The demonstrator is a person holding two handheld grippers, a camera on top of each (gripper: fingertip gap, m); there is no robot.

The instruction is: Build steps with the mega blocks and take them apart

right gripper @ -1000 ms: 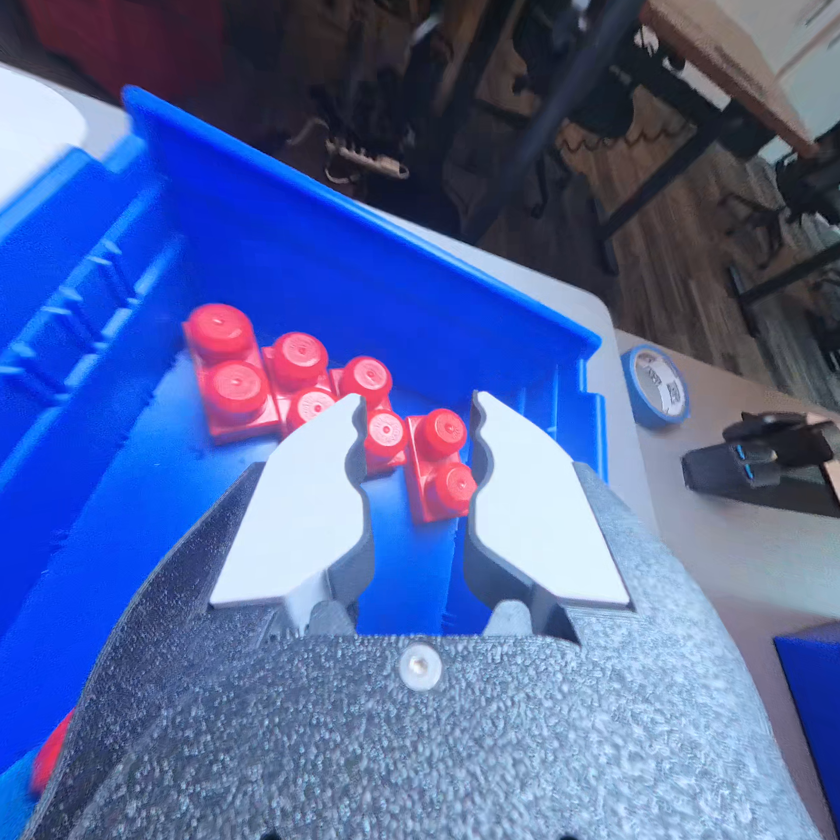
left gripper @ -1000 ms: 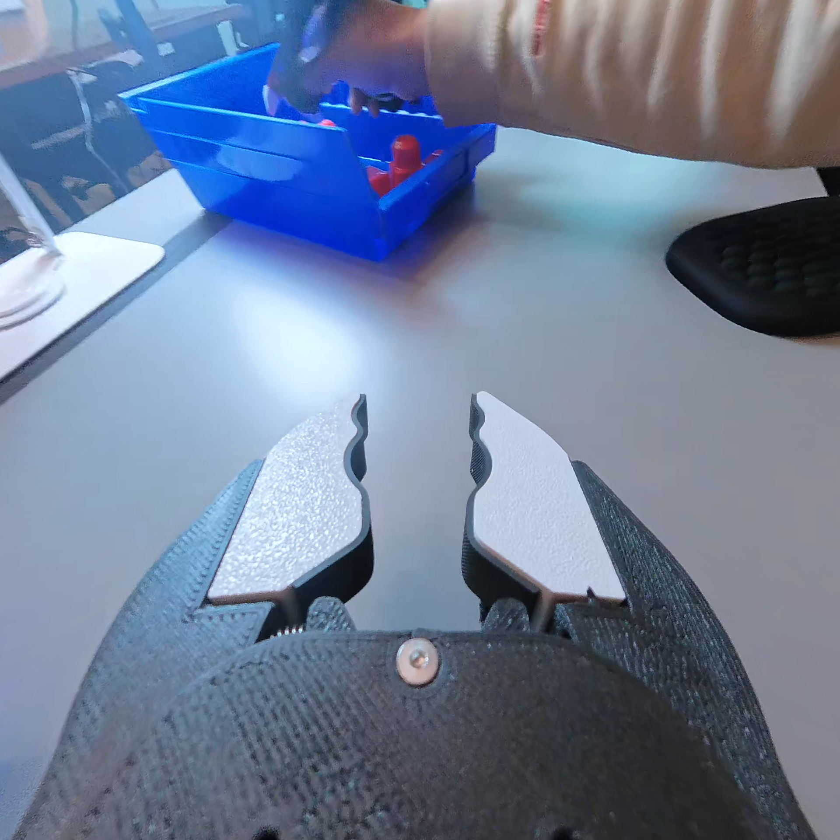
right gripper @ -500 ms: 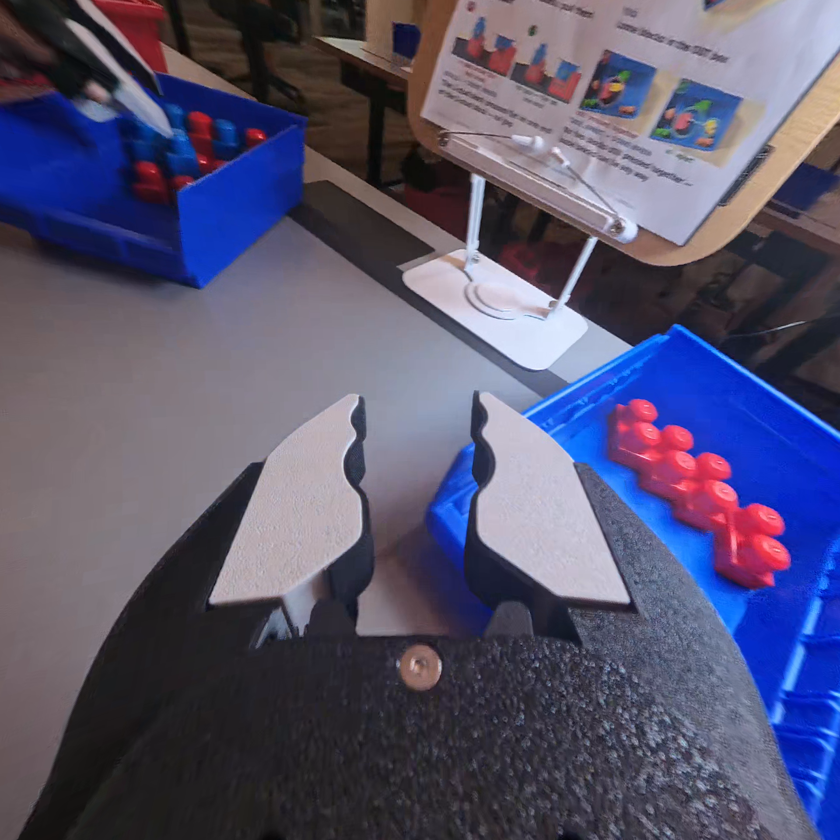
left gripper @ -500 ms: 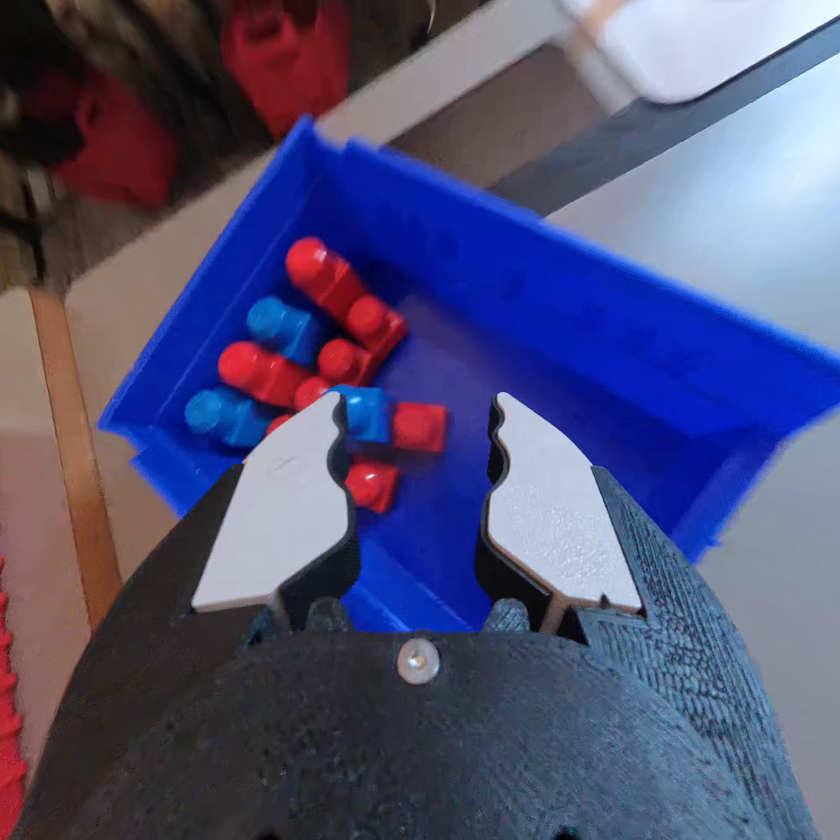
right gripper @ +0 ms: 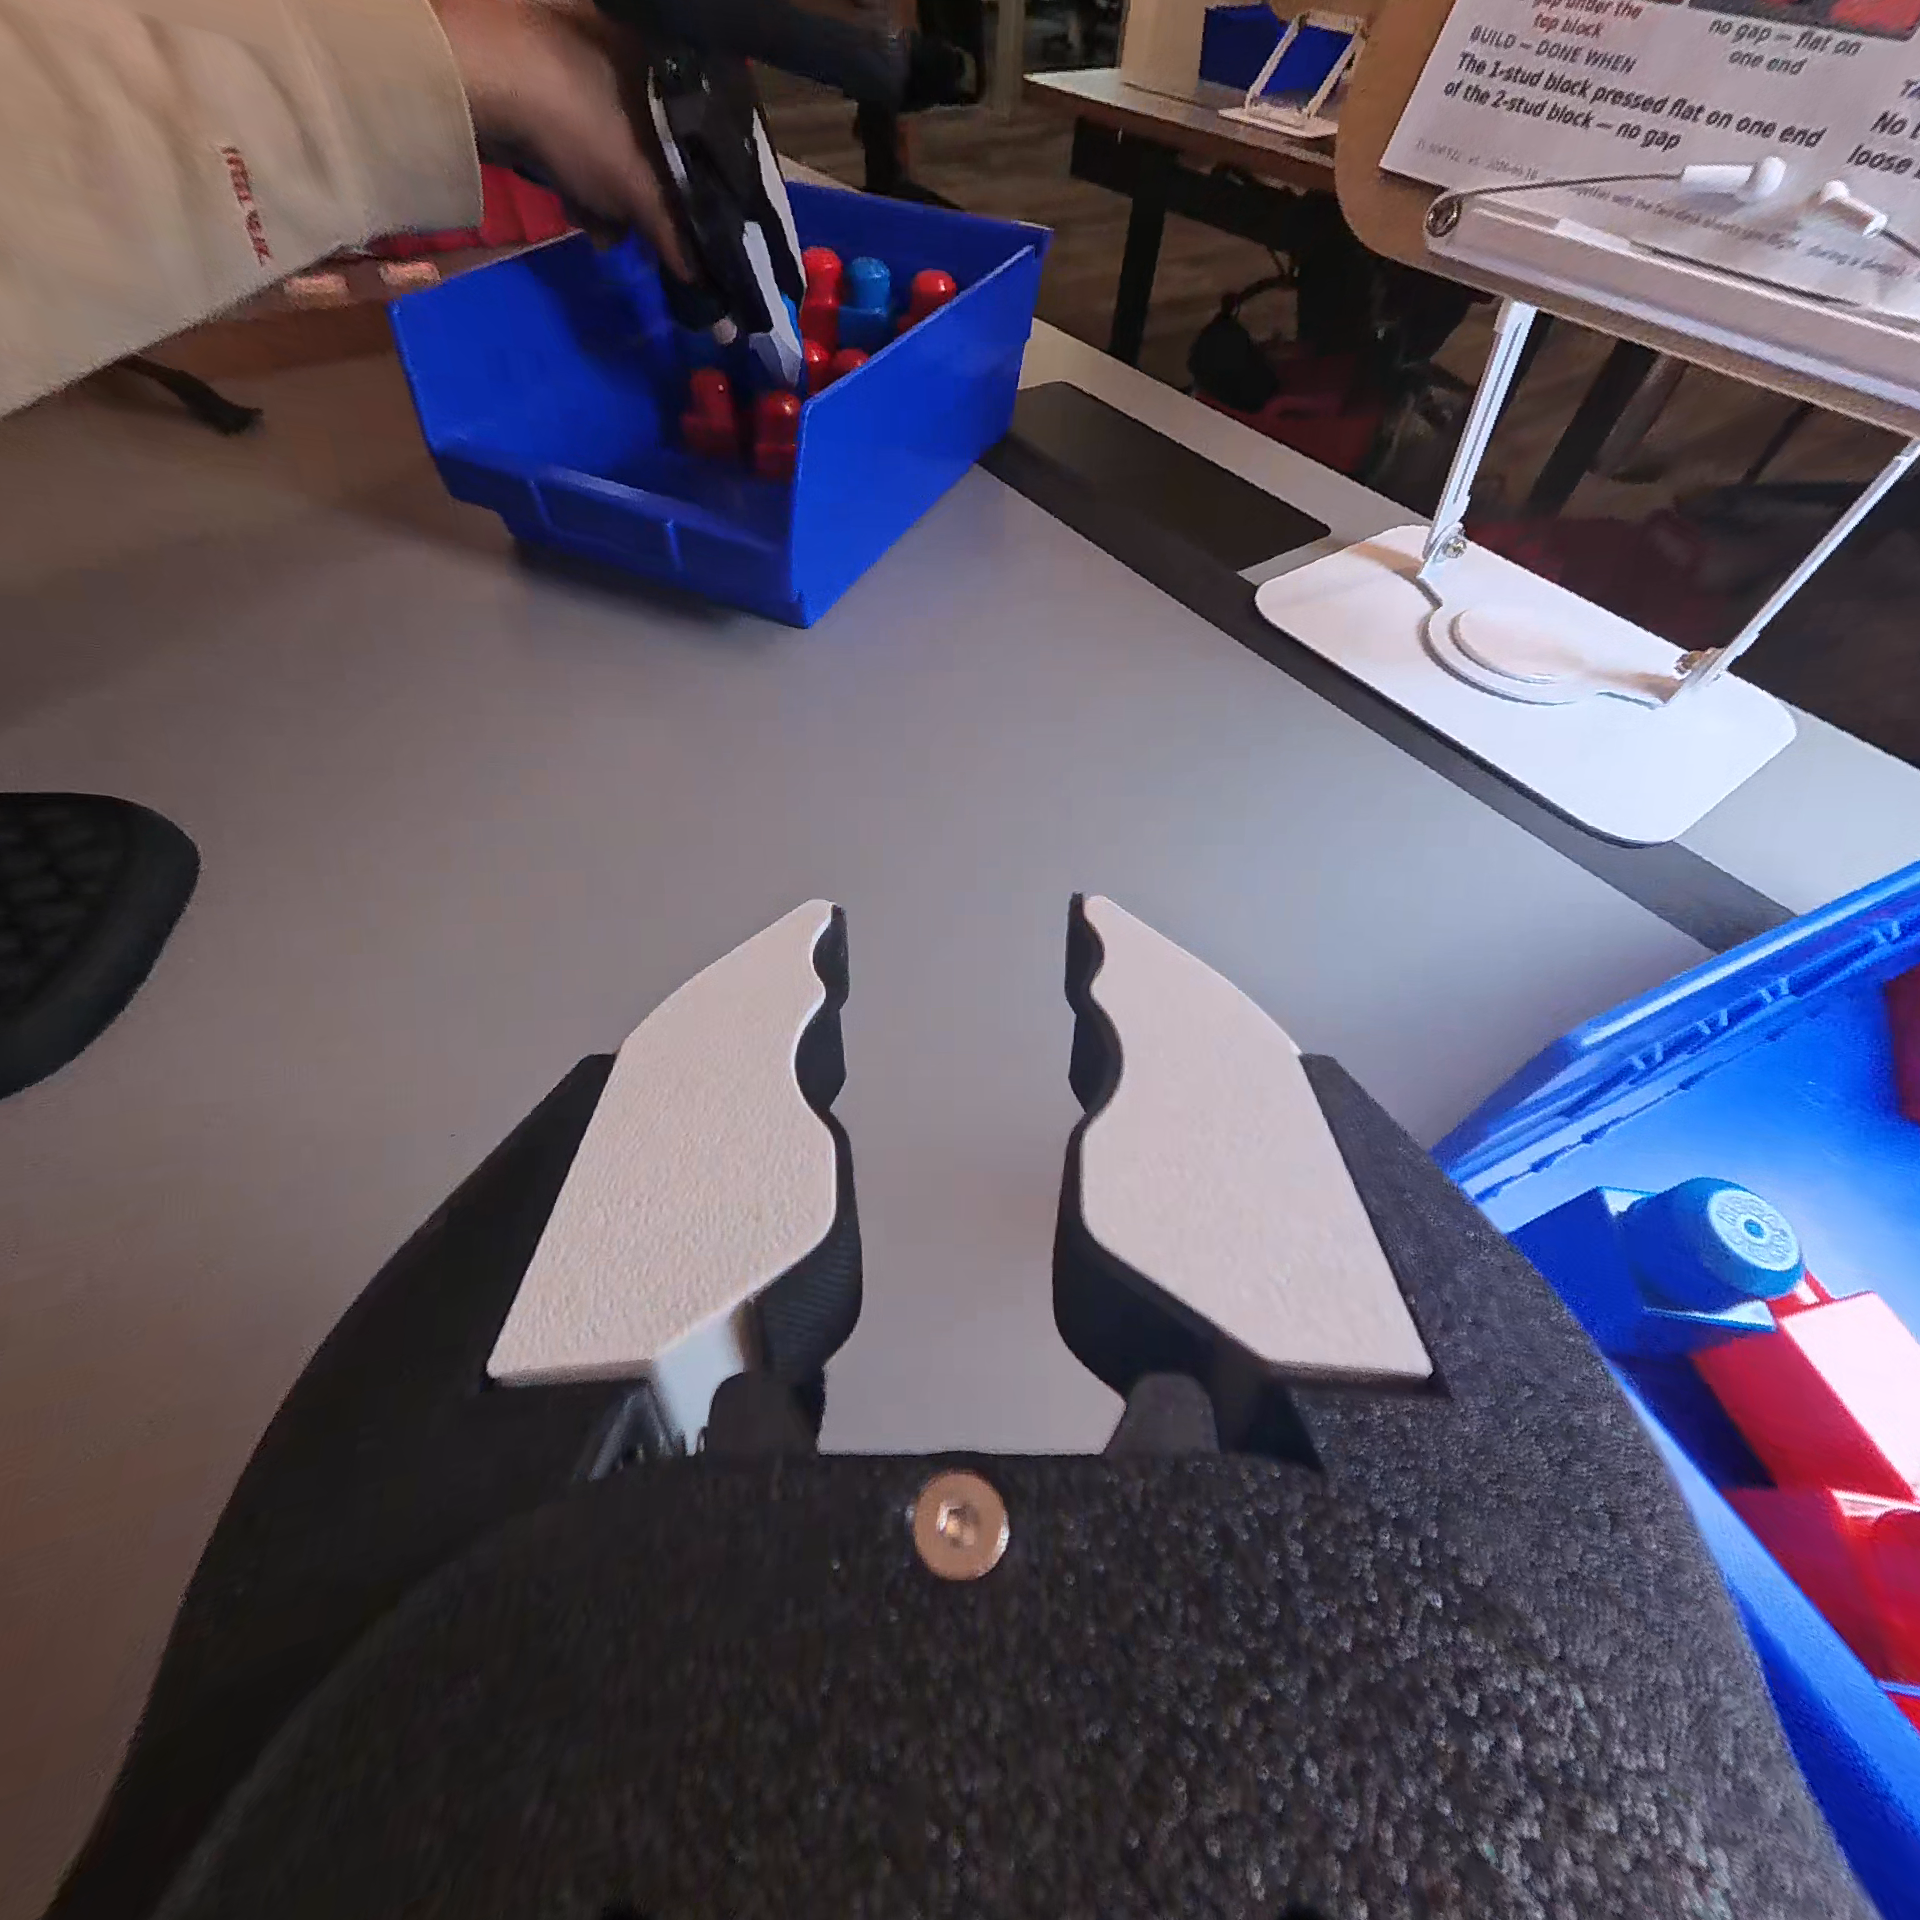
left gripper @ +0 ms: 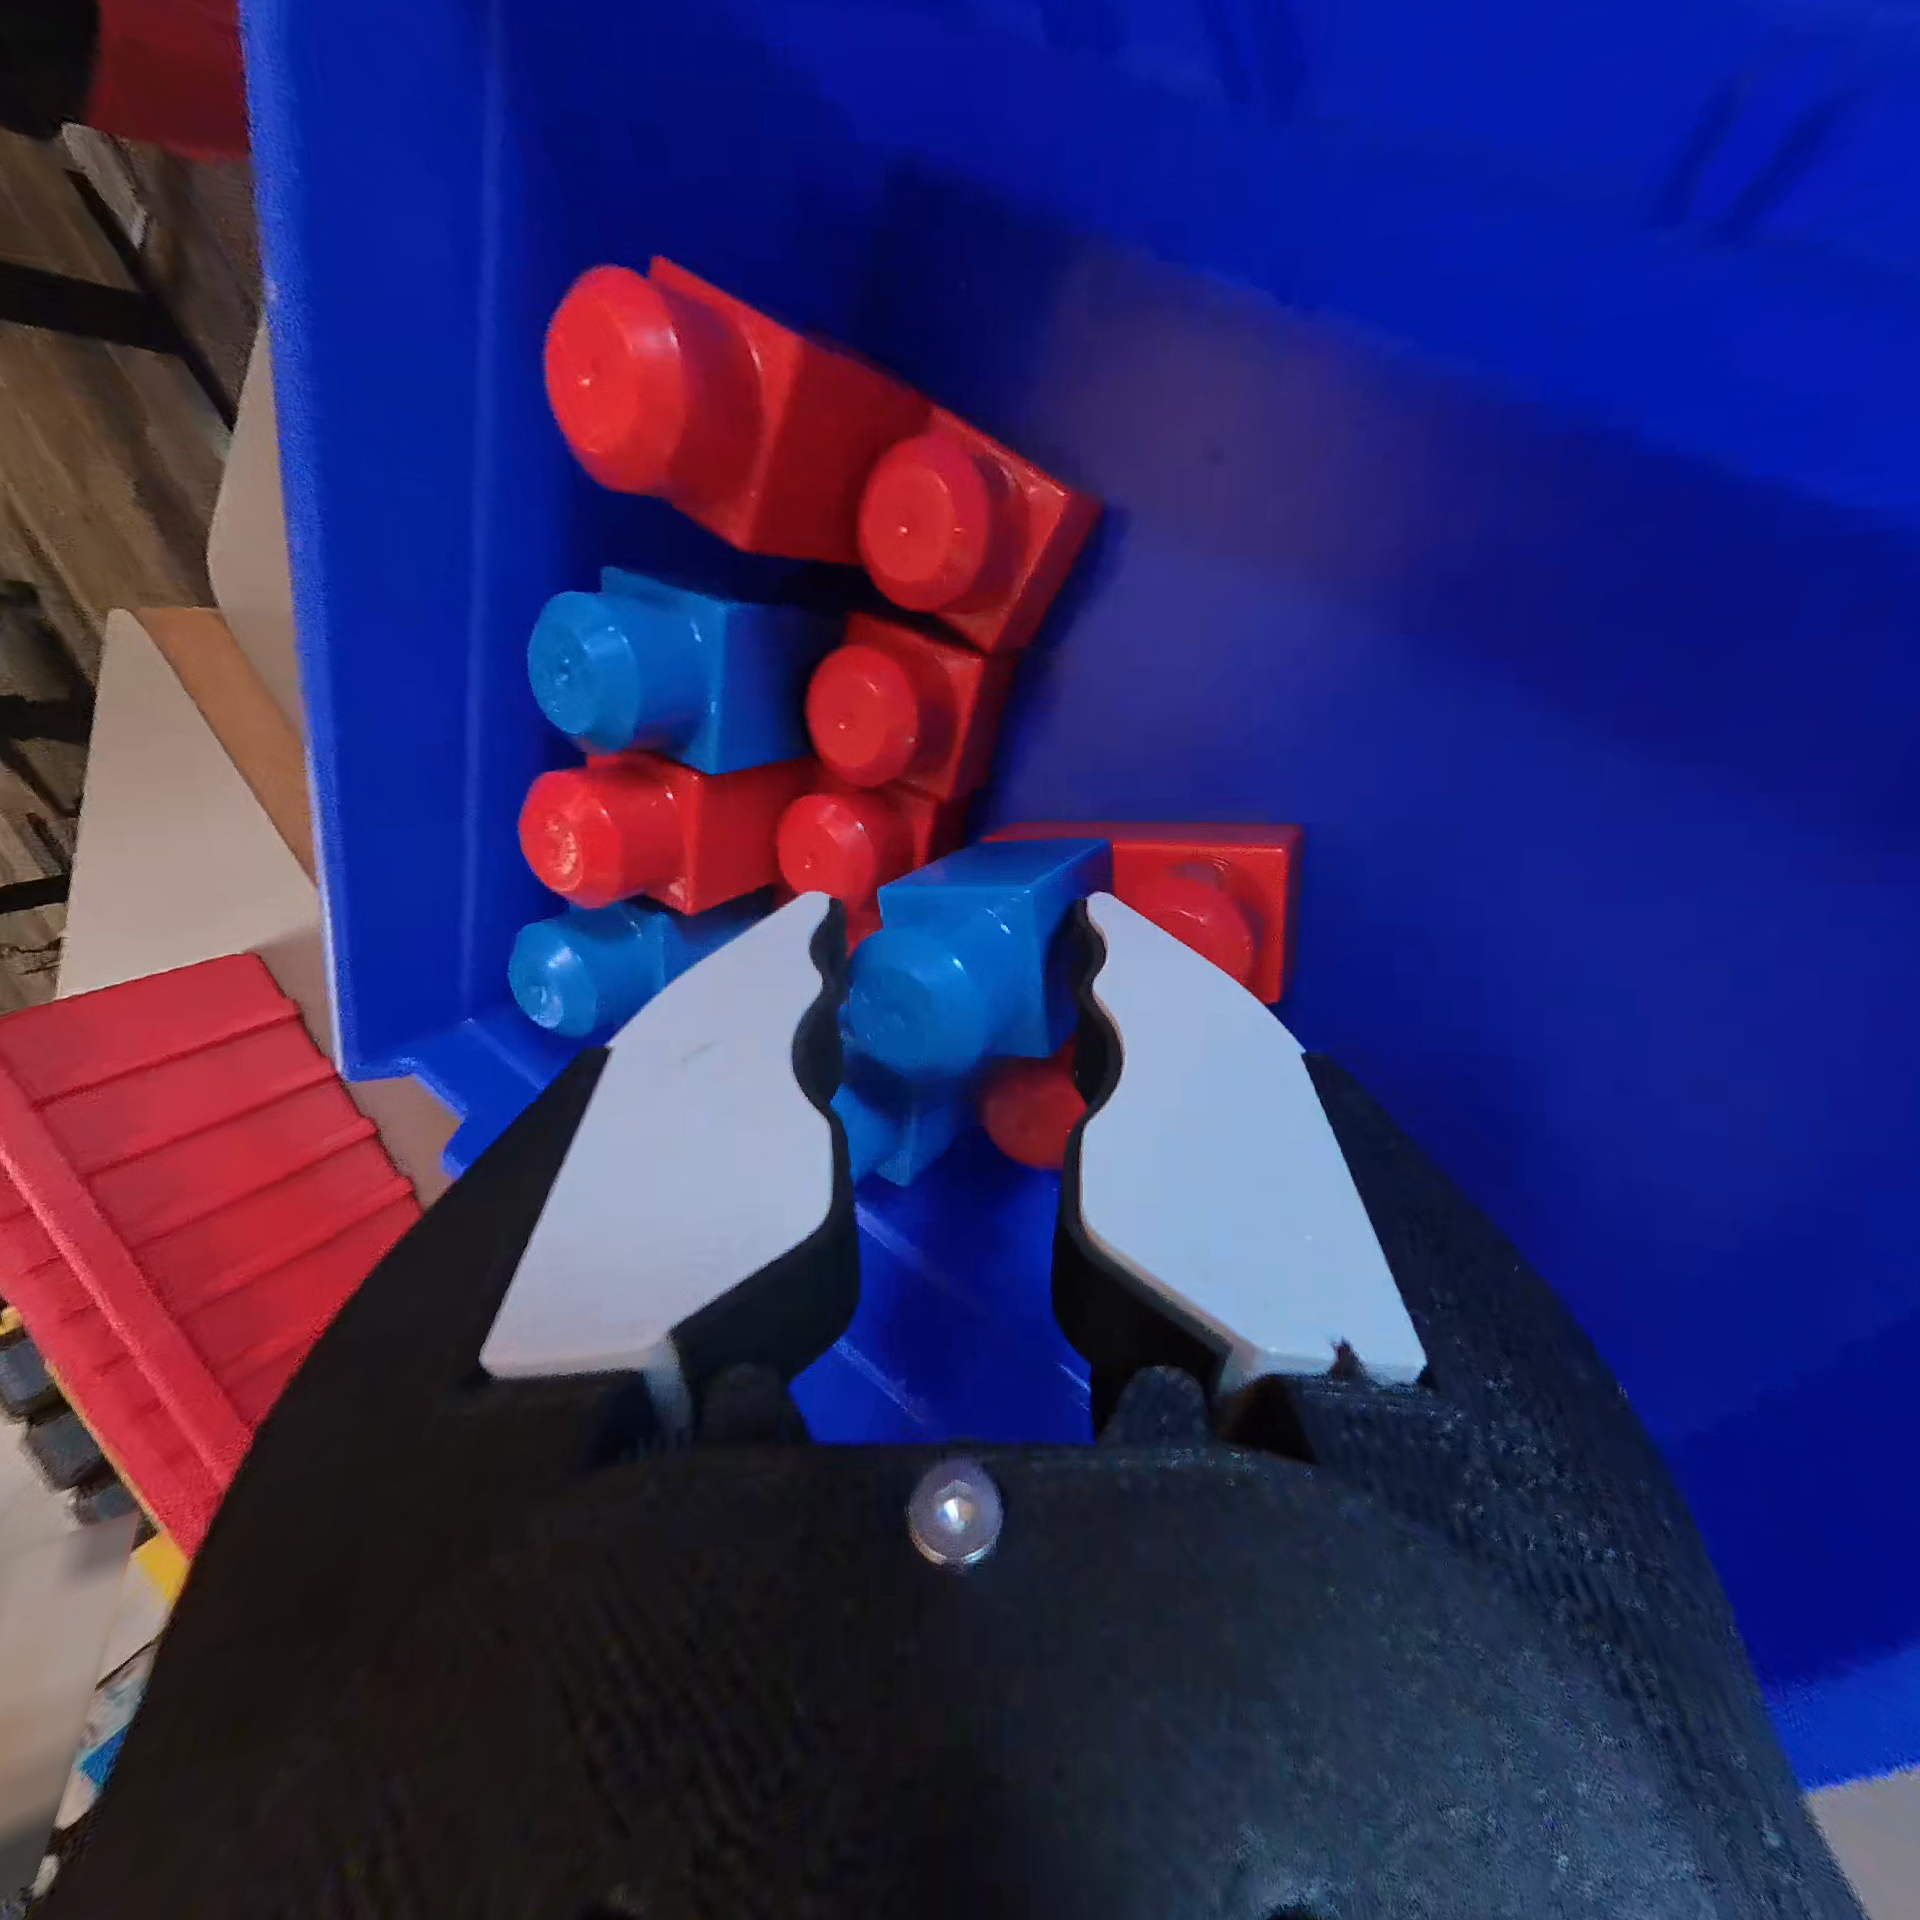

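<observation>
Red bin: a ribbed red bin (left gripper: 177,1164) lay at the far left of the left wrist view, outside the blue bin and just beside its wall.
Blue bin: a blue bin (left gripper: 1455,520) filled most of the left wrist view; in the right wrist view it stood far back on the grey table (right gripper: 520,831).
Blocks in the bin: red and blue one-stud blocks were bunched against the bin's left wall, among them a red block (left gripper: 727,416) at the top, a blue block (left gripper: 665,675) under it and a red block (left gripper: 644,831) lower still.
Left gripper: the left gripper (left gripper: 956,935) reached into the blue bin, its two fingers on either side of a blue block (left gripper: 966,977); both pads looked to touch the block's sides, so it seemed to be grasping the block, which was still down among the others.
Red block at right: a red block (left gripper: 1216,904) lay just right of the gripped one, partly behind the right finger.
Sleeve: in the right wrist view a cream sleeve (right gripper: 208,156) came in from the upper left toward the far bin.
Right gripper: the right gripper (right gripper: 956,935) hovered over bare table, fingers apart and holding nothing.
Stand: a white stand (right gripper: 1538,675) with a printed sheet stood on the right at the back of the table.
Second blue bin: another blue bin (right gripper: 1714,1039) sat at the right edge, with a blue block (right gripper: 1714,1247) on top of red blocks (right gripper: 1829,1403) inside.
</observation>
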